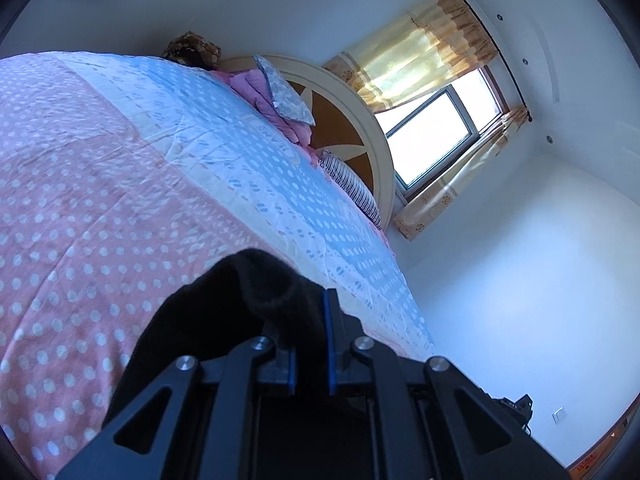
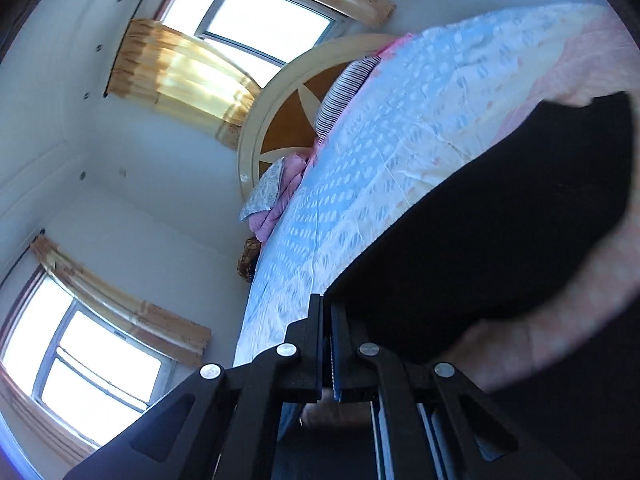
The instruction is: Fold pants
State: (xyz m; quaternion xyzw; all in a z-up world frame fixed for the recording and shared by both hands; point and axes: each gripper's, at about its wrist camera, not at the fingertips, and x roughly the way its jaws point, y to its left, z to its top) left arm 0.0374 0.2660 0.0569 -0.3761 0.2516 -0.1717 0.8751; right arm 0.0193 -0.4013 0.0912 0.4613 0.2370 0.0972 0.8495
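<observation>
Two grippers over bed (image 1: 120, 168) with pink and blue dotted cover. Far end: round headboard (image 1: 352, 128), striped pillow (image 1: 352, 184), pink quilt (image 1: 256, 88), curtained window (image 1: 432, 140). Left gripper (image 1: 308, 344) jaws clenched on bunched black pants (image 1: 224, 304), cloth draped near-left over fingers. Right gripper (image 2: 327, 344) jaws clamped on pants (image 2: 500, 216) edge, fabric spreading right, hiding cover.

No text, label, brand or number can be read in either wrist view.
</observation>
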